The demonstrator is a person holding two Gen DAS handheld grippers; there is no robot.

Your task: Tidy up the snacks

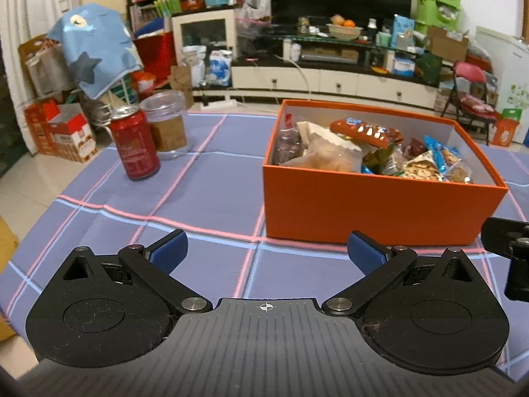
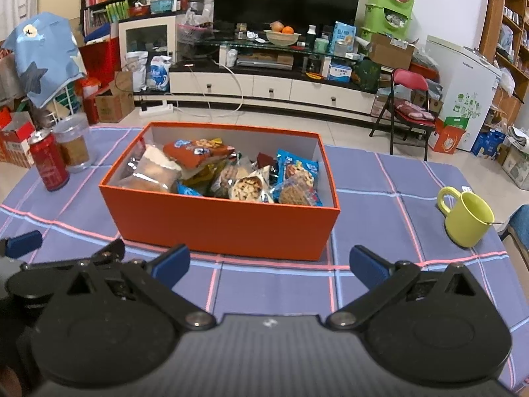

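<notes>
Your left gripper (image 1: 267, 254) sits at the bottom of the left wrist view with its two blue-padded fingers spread wide apart, grasping nothing, above a purple checked tablecloth (image 1: 205, 205). Your right gripper (image 2: 269, 264) fills the bottom of the right wrist view in the same way, fingers spread and empty.

Just beyond the fingers in both views stands an orange box (image 1: 370, 211), open at the top, right of centre in the left view and at the centre of the right view. The snacks (image 2: 231, 175) are inside it: a loose heap of wrapped packets, with an orange-brown packet (image 1: 365, 131) lying on top toward the far left corner and blue-wrapped biscuits (image 2: 297, 172) toward the right.

At the left of both views, well apart from the box, a red can (image 1: 135, 145) stands upright, with a clear jar (image 1: 167, 124) just behind it.

At the right edge of the right view a yellow-green mug (image 2: 466, 218) stands on the cloth.

A cluttered living room fills the upper part of both frames.
</notes>
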